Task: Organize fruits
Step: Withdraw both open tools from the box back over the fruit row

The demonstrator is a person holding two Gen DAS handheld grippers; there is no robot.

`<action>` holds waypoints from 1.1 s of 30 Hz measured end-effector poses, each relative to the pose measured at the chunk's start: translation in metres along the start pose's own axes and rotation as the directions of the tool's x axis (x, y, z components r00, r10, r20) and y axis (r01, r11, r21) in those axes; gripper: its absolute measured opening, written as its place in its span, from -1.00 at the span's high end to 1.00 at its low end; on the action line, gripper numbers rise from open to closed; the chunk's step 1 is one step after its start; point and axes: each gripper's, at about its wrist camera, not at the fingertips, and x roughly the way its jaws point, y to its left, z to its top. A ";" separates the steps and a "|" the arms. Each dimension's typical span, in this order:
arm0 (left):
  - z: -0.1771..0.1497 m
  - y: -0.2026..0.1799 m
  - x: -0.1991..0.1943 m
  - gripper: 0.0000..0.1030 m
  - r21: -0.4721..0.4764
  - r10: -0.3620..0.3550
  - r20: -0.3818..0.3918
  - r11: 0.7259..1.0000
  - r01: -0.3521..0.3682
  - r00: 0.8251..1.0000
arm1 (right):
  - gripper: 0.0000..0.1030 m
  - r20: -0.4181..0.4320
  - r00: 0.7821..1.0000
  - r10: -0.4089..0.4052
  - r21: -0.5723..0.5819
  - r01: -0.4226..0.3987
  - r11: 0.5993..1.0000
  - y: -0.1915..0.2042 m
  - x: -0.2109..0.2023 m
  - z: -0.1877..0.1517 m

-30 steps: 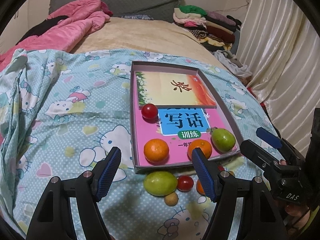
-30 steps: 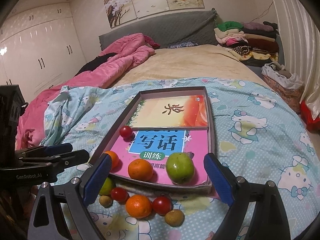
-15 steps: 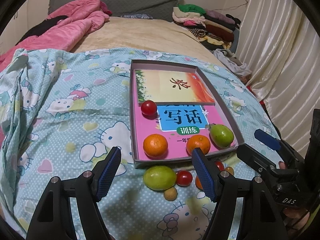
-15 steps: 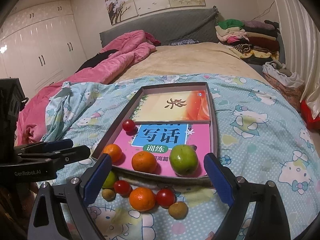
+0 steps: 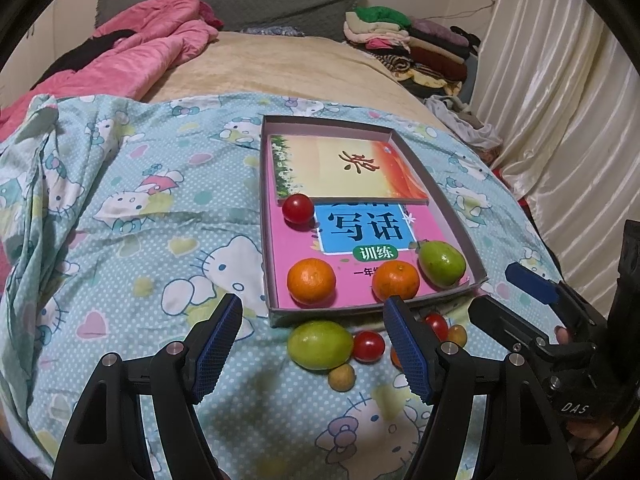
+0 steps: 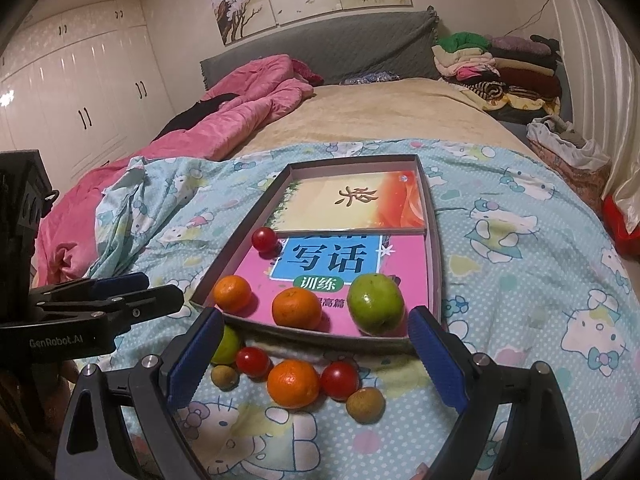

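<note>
Fruits lay in two groups on the bed: a cherry tomato point(image 6: 264, 239), two oranges and a green fruit point(image 6: 375, 303) sat inside the shallow box point(image 6: 435, 248) on the books, while another orange point(image 6: 293, 383), tomatoes and small brown fruits rested on the cartoon-print sheet point(image 5: 120, 240) just before its near wall. The left hand-held gripper point(image 5: 316, 354) and the right hand-held gripper point(image 6: 316, 354) both hung spread above them, gripping nothing.

Four fruits in shallow tray point(image 6: 434, 248), six loose fruits point(image 6: 293, 383) clustered on bedsheet beside it
</note>
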 end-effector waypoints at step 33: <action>-0.020 -0.003 0.010 -0.45 0.050 0.016 -0.110 0.999 -0.011 0.994 | -0.81 -0.120 0.993 0.011 -0.020 -0.014 1.000 0.011 0.008 -0.019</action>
